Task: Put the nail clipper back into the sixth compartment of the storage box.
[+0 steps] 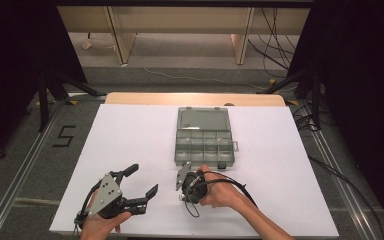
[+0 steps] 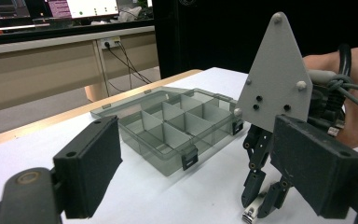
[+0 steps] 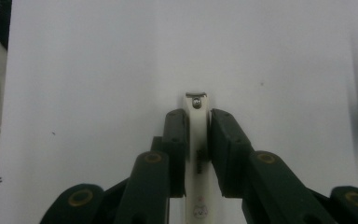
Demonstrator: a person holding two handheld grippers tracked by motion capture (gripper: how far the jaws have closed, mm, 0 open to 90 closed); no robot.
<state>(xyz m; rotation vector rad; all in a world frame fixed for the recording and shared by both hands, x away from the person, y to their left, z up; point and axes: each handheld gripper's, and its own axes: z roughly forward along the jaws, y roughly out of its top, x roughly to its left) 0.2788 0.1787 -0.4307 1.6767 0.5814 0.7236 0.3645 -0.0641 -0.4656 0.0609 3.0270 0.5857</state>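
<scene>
White desk (image 1: 130, 150) carries a nail clipper (image 3: 197, 154) lying flat, squeezed between the right hand-held gripper (image 3: 197, 140) jaws, while the left hand-held gripper (image 1: 142, 181) gapes empty nearby.

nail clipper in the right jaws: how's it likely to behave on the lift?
The nail clipper looks like a thin, stiff metal bar, so probably light and unlikely to flex. Its smooth glossy sides may slip or pivot between the right gripper jaws. Lying flat on the white table, it shouldn't roll.
</scene>
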